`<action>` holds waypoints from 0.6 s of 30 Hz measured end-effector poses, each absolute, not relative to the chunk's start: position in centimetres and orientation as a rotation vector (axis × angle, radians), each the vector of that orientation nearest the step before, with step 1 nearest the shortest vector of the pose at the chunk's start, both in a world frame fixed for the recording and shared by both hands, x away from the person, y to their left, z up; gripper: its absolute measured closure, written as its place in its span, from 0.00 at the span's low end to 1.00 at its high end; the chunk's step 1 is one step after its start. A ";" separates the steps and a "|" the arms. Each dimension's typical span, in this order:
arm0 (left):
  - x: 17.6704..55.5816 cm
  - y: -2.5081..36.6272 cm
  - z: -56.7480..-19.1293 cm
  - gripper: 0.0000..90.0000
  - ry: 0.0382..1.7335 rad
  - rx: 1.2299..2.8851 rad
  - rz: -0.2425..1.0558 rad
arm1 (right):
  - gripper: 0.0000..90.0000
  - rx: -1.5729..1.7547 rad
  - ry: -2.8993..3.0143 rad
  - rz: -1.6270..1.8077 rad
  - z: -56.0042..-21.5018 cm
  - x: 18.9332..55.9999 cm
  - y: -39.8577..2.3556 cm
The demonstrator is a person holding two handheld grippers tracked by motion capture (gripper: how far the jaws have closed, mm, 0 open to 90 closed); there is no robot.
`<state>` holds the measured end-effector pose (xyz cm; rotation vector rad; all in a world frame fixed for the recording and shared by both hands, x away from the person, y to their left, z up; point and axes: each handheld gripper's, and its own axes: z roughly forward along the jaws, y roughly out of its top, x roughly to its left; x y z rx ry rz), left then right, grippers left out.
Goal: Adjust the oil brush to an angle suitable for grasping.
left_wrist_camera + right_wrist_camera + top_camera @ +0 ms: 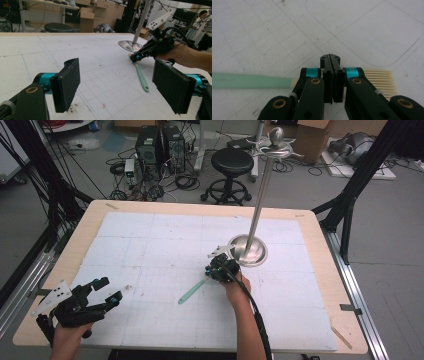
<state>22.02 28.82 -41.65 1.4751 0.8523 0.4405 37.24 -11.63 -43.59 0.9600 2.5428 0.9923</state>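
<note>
Right gripper (pixel 332 75) clenched, empty, above brush (pixel 252 80): pale green handle, cream bristles, flat on table.

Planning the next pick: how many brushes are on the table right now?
1. The green-handled brush lies on the white mat, mid-table near the metal stand's base. Its bristle end sits under the shut right gripper. None is visible elsewhere on the table.

Mint-green brush (pixel 192 293) with cream bristles, on a white gridded mat (pixel 150 245); black grippers banded teal; silver stand (pixel 248 251) shining.
</note>
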 end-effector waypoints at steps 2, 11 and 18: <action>22.0 28.9 -41.6 0.25 0.851 1.472 0.438 | 1.00 0.955 2.547 0.987 -43.5 37.1 -11.8; 22.0 28.7 -41.6 0.25 0.860 1.458 0.435 | 1.00 1.047 2.537 1.034 -43.6 34.7 -14.9; 22.1 28.4 -41.7 0.28 0.849 1.487 0.440 | 1.00 1.090 2.526 1.026 -43.6 33.3 -16.1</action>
